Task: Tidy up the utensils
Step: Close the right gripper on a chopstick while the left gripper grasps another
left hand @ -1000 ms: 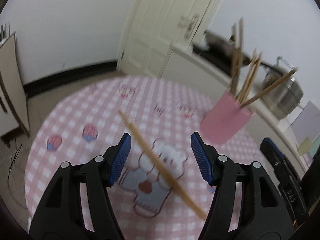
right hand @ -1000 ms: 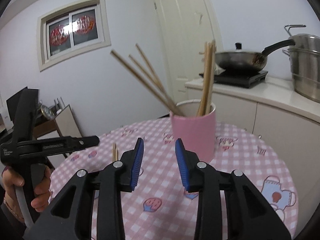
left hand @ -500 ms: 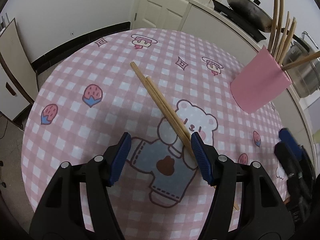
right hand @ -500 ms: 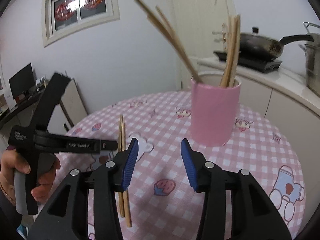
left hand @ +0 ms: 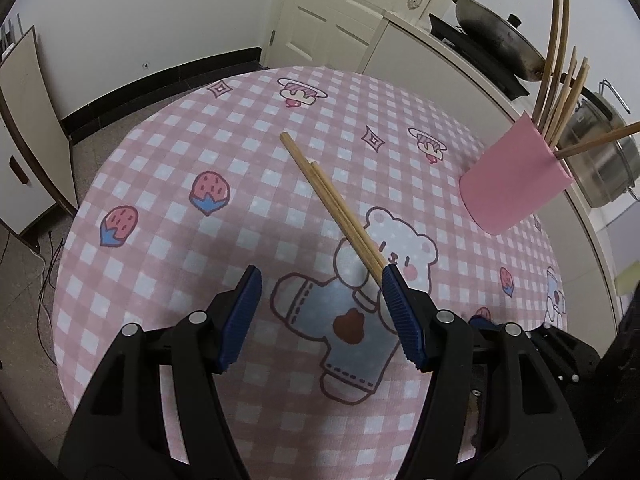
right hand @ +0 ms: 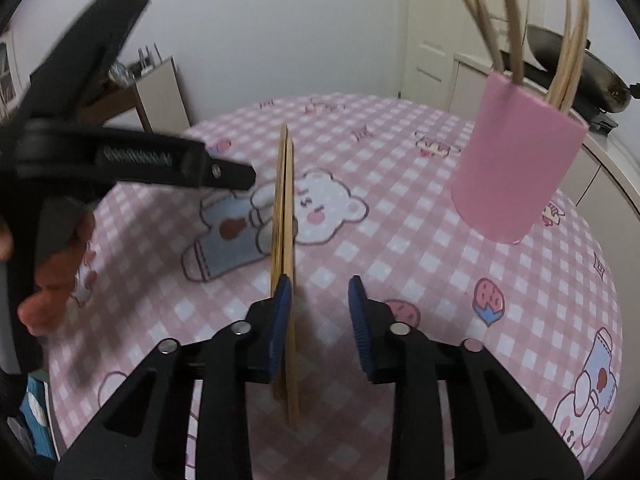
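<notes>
A pair of wooden chopsticks (left hand: 332,206) lies flat on the pink checked tablecloth (left hand: 168,168); it also shows in the right wrist view (right hand: 283,208). A pink cup (left hand: 516,176) holding several chopsticks stands at the right, also in the right wrist view (right hand: 516,176). My left gripper (left hand: 320,314) is open above the cloth, its right finger beside the chopsticks' near end. My right gripper (right hand: 320,320) is open, its left finger right next to the chopsticks. The left gripper's body (right hand: 132,160) shows at the left in the right wrist view.
A counter (left hand: 420,52) with a wok (left hand: 500,36) and a steel pot (left hand: 608,160) runs behind the table. A white door (left hand: 340,8) stands at the back. A wooden board (left hand: 24,120) leans at the left by the floor.
Both grippers have dropped lower and closer to the lying chopsticks. The right gripper swung left, so the chopsticks now run beside its left finger. Both stay open.
</notes>
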A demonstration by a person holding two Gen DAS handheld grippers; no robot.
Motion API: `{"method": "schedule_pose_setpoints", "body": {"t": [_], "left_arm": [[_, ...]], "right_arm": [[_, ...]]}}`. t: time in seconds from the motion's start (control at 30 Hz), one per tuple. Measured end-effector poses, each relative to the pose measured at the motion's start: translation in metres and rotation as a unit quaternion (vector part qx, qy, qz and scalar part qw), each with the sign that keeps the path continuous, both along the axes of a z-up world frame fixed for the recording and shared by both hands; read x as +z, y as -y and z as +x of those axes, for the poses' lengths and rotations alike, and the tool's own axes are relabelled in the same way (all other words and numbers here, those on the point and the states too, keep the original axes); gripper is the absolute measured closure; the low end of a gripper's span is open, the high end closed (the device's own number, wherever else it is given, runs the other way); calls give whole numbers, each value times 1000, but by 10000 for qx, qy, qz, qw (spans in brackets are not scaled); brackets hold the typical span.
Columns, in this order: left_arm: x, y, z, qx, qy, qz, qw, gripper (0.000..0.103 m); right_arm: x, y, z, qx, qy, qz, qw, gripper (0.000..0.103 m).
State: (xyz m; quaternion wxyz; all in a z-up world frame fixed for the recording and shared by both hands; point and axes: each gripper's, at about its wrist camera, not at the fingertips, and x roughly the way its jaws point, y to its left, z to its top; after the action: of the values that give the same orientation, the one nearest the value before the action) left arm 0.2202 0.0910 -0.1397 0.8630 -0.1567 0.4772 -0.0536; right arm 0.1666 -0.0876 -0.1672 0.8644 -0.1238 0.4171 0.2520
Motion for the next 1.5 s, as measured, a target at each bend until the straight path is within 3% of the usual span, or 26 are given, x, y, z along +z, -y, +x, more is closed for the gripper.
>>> {"method": "schedule_pose_setpoints", "body": {"t": [0.3, 0.37, 0.4, 0.53, 0.77, 0.83, 0.9, 1.03, 1.2, 1.37, 1.5], "left_arm": [[0, 1, 1, -8, -47, -71, 10000, 41], [0, 1, 2, 6, -68, -55, 10000, 41], [-1, 1, 3, 42, -99, -48, 9999, 41], [-5, 4, 9, 46, -183, -34, 9998, 41], [-7, 16, 27, 254, -280, 423, 9984, 41], [-8, 23, 35, 251, -328, 782, 9961, 47], [-9, 27, 40, 257, -305, 1127, 9928, 63], [-9, 32, 37, -259, -125, 1268, 9915, 85], [-7, 37, 16, -717, -112, 1486, 9862, 86], [-5, 31, 5, -1100, -284, 1298, 9850, 87], [-7, 24, 11, -1001, -403, 1035, 9888, 85]], "right_arm": [[-4, -17, 1, 272, -133, -340, 9990, 78], [-3, -19, 3, 288, -122, -424, 9986, 96], [-3, -18, 3, 275, -103, -481, 9984, 98], [-3, -8, 3, 225, -127, -543, 9982, 98], [2, 25, -5, 35, -272, -508, 9983, 98], [3, 29, -8, 8, -305, -501, 9983, 98], [4, 32, -11, 14, -338, -489, 9982, 98], [7, 42, -18, 65, -495, -419, 9979, 98], [13, 53, -21, 59, -745, -314, 9967, 97], [12, 42, -1, -19, -756, -174, 9970, 97], [15, 23, 22, -9, -605, -122, 9981, 89]]}}
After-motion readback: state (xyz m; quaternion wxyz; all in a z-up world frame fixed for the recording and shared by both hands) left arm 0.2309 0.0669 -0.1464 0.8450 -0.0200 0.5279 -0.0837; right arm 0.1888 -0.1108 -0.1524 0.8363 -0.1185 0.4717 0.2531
